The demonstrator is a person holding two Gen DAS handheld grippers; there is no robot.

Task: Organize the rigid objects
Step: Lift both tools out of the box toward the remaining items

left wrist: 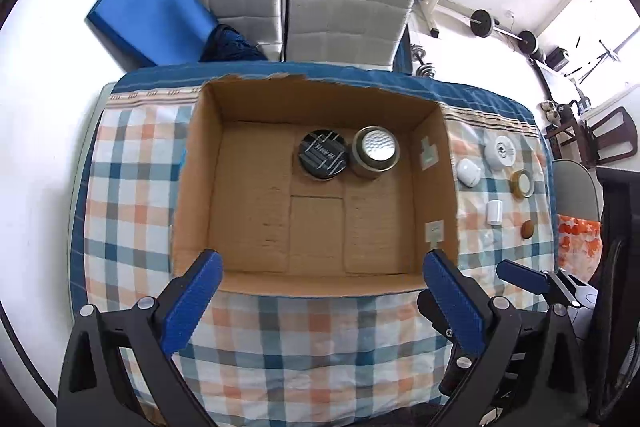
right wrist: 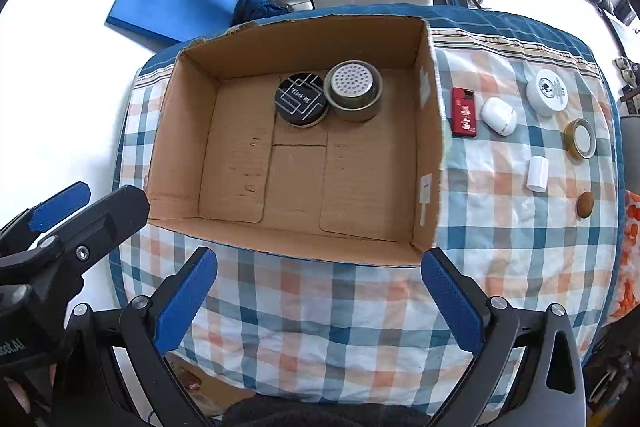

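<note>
**Ahead of idle tongs, a box two items full**

Beyond the spread left tongs (left wrist: 322, 269), in the left wrist view, a cardboard box (left wrist: 200, 163) sits open-topped on a checked cloth (left wrist: 132, 195) that covers the worktop. Both blue pads stand wide apart with nothing between them, hovering short of the box's near wall. Against the far wall stand a black round tin (left wrist: 322, 155) and a gold tin with a perforated silver lid (left wrist: 375, 151), touching or nearly so; packed tight at the back, they apparently leave the near floor free for what follows. To the right of the tongs, outside the box, wait a white disc (left wrist: 500, 150), a white pebble-shaped case (left wrist: 469, 172), a gold-rimmed lid (left wrist: 521, 183), a small white cylinder (left wrist: 495, 213) and a brown oval piece (left wrist: 527, 229). One pad of the right tongs (left wrist: 520, 275) shows at the right edge.

Beyond the right tongs (right wrist: 318, 279), in the right wrist view, the same box lies ahead and slightly left. These tongs too are parted and empty. A red lighter-like box (right wrist: 464, 111), hidden from the other camera by the box wall, lies just beside that wall. The loose items lie spaced apart ahead and to the right, each seemingly left with room for a clean grip. Judged from this, sorting is barely begun.
</note>
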